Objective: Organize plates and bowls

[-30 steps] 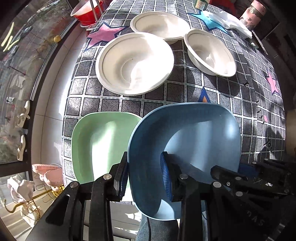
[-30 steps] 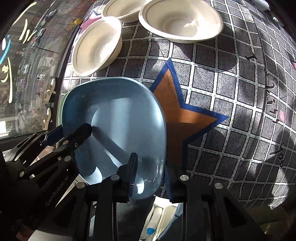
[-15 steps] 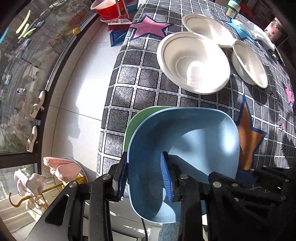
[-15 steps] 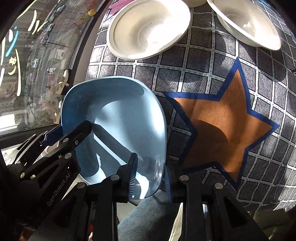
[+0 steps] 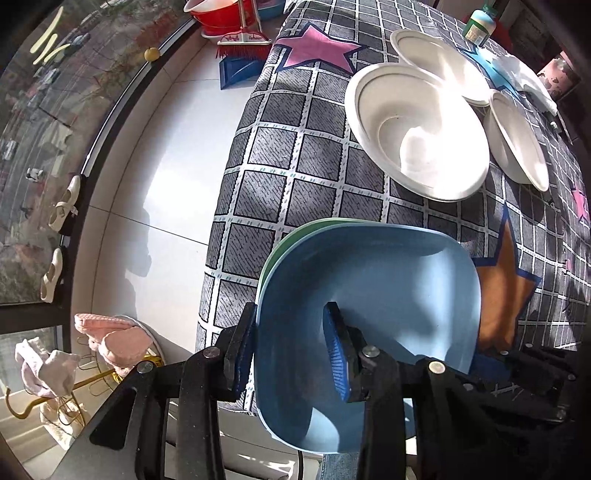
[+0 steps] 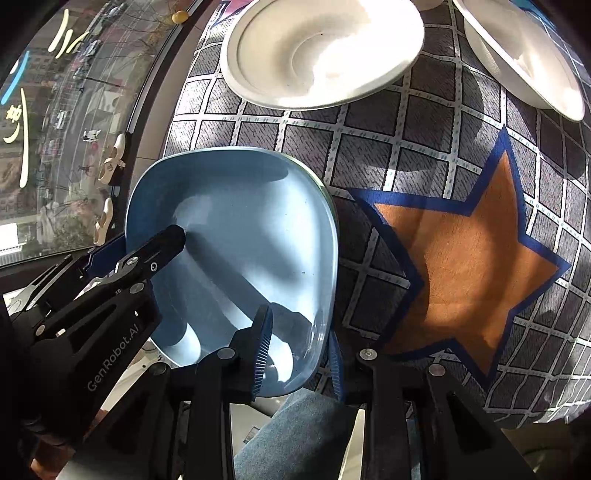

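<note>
A square blue plate (image 5: 384, 295) is held by both grippers at the table's near left corner. My left gripper (image 5: 291, 347) is shut on its left rim. My right gripper (image 6: 299, 354) is shut on its right rim, and the plate also shows in the right wrist view (image 6: 240, 236). The blue plate sits over a green plate (image 5: 295, 236), of which only a thin edge shows. Three white bowls or plates lie further back: a large bowl (image 5: 417, 133), a plate (image 5: 439, 62) behind it and a smaller bowl (image 5: 517, 140) to the right.
The table has a grey checked cloth (image 5: 295, 166) with stars; an orange star (image 6: 465, 266) lies right of the plates. Left of the table are white floor tiles, a red basin (image 5: 221, 14) and a broom (image 5: 243, 40). A green bottle (image 5: 480, 26) stands at the far edge.
Both grippers carried the blue plate to the left, over the green plate, which is now almost fully covered. Both grips stayed shut on the plate.
</note>
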`<state>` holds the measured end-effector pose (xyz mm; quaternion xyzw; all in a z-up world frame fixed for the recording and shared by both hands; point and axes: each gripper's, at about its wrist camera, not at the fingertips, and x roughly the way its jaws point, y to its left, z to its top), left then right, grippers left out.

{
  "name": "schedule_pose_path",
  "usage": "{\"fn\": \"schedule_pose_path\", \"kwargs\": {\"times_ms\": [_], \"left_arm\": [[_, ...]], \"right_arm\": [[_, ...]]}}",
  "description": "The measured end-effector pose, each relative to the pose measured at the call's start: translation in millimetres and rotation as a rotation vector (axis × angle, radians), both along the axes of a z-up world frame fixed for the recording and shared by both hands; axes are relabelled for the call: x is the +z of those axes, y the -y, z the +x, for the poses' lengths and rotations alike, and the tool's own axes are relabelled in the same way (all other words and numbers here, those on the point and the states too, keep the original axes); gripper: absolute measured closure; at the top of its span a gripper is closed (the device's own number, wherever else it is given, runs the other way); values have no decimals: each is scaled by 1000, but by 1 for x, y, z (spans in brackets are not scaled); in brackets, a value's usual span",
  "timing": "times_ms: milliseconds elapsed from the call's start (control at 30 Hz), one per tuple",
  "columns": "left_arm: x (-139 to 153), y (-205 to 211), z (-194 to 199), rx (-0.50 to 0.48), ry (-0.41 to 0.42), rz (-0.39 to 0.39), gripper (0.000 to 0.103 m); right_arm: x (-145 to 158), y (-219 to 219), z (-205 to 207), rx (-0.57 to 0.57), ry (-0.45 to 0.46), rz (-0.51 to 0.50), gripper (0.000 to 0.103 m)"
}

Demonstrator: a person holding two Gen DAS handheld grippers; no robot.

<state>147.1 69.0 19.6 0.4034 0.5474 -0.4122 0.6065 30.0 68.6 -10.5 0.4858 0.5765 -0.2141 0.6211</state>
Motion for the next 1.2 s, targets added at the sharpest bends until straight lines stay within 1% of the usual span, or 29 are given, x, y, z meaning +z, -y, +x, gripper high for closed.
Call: {"fn": "schedule_pose_path", "kwargs": {"times_ms": [33, 67, 100, 133, 167, 200, 300, 400, 567, 767, 900, 933, 967, 1000, 1067, 1200], "left_arm": [[0, 0, 1, 4, -2, -3, 58], [1, 0, 2, 8, 0, -5, 49], [2, 0, 3, 19, 5, -13, 41], [3, -1, 6, 28, 11, -19, 36], [5, -1, 7, 33, 20, -22, 31], [5, -2, 8, 37, 31, -25, 29], [6, -5, 11, 46, 39, -20, 27], [6, -6, 11, 53, 35, -18, 25], [5, -3, -2, 38, -5, -19, 25], [10, 15, -37, -52, -80, -44, 24], [16, 39, -63, -124, -104, -72, 24], [18, 46, -69, -135, -108, -82, 24], [20, 53, -75, -142, -112, -92, 24], [22, 60, -80, -146, -116, -103, 23], [25, 77, -90, -146, -116, -119, 23], [29, 110, -105, -123, -121, -129, 23]], "right_arm": [[0, 0, 0, -3, 2, 1, 72], [0, 0, 0, -6, 9, 6, 69], [2, 1, -3, -10, 22, 15, 52], [4, 1, -5, -12, 24, 12, 48], [6, 1, -7, -14, 31, 5, 46], [8, 2, -7, -13, 39, 2, 46], [13, 4, -13, -15, 44, -18, 46], [12, 8, -25, -26, 20, -37, 46], [3, 22, -58, -106, -39, -33, 46], [1, 36, -110, -226, -105, -41, 46], [0, 45, -147, -324, -126, -45, 46], [-1, 48, -155, -348, -126, -43, 43], [-1, 53, -163, -371, -120, -41, 23], [0, 58, -171, -397, -99, -53, 9], [6, 71, -183, -420, -69, -90, 9], [13, 107, -197, -393, -68, -163, 9]]}}
